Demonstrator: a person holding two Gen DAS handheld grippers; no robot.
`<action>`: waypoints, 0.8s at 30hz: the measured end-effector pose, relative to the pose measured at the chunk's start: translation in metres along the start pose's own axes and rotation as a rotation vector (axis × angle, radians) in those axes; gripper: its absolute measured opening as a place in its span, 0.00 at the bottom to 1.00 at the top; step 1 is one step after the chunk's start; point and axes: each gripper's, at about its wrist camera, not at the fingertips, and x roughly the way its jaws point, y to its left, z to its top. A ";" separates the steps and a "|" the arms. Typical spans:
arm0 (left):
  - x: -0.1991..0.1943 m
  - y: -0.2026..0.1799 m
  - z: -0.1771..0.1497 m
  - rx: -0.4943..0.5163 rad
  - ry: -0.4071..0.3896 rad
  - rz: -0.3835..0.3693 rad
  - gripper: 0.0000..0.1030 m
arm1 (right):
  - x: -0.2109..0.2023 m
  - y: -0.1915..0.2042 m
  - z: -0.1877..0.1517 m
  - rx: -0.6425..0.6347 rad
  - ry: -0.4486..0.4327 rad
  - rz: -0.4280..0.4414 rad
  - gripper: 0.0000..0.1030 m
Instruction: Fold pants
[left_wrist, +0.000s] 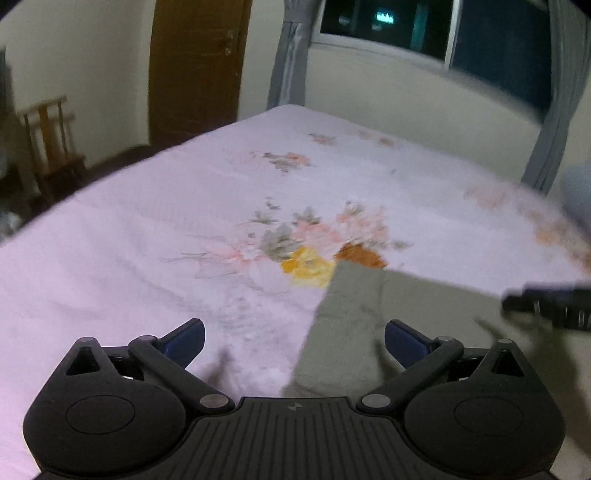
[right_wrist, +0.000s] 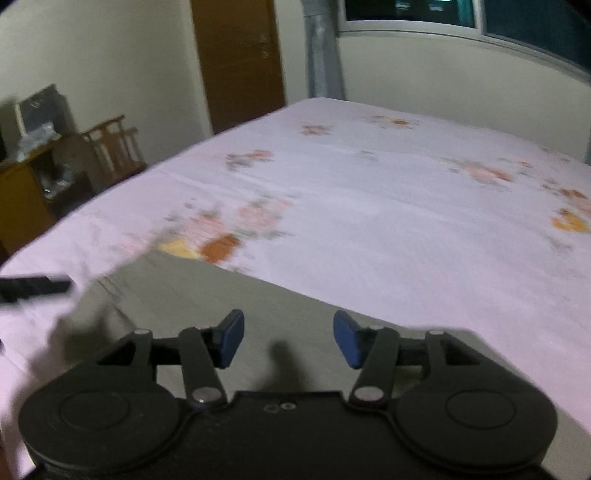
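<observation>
Two hand-held grippers are hovering over the bed (left_wrist: 110, 236), left (left_wrist: 294, 341) and right (right_wrist: 289, 339), both spread and holding nothing, probably readying a grab. Grey-green pants (right_wrist: 229, 295) are lying flat near the bed's near edge. Left view is showing their straight left edge; right view is showing the far edge.

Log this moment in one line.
left tongs: open, empty | right tongs: open, empty | pants: flat on bed

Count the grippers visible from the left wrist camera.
2: the left gripper open at the bottom, above the pants; the right gripper at the right edge, blurred.
</observation>
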 end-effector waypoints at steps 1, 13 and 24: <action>0.001 0.000 0.002 0.009 -0.011 0.039 1.00 | 0.009 0.012 0.005 -0.012 0.006 0.000 0.31; 0.032 0.030 -0.020 -0.073 0.068 0.107 1.00 | 0.093 0.029 0.017 -0.002 0.172 -0.120 0.02; -0.001 0.026 -0.007 -0.040 0.044 0.090 1.00 | 0.028 0.015 0.000 0.055 0.061 -0.055 0.16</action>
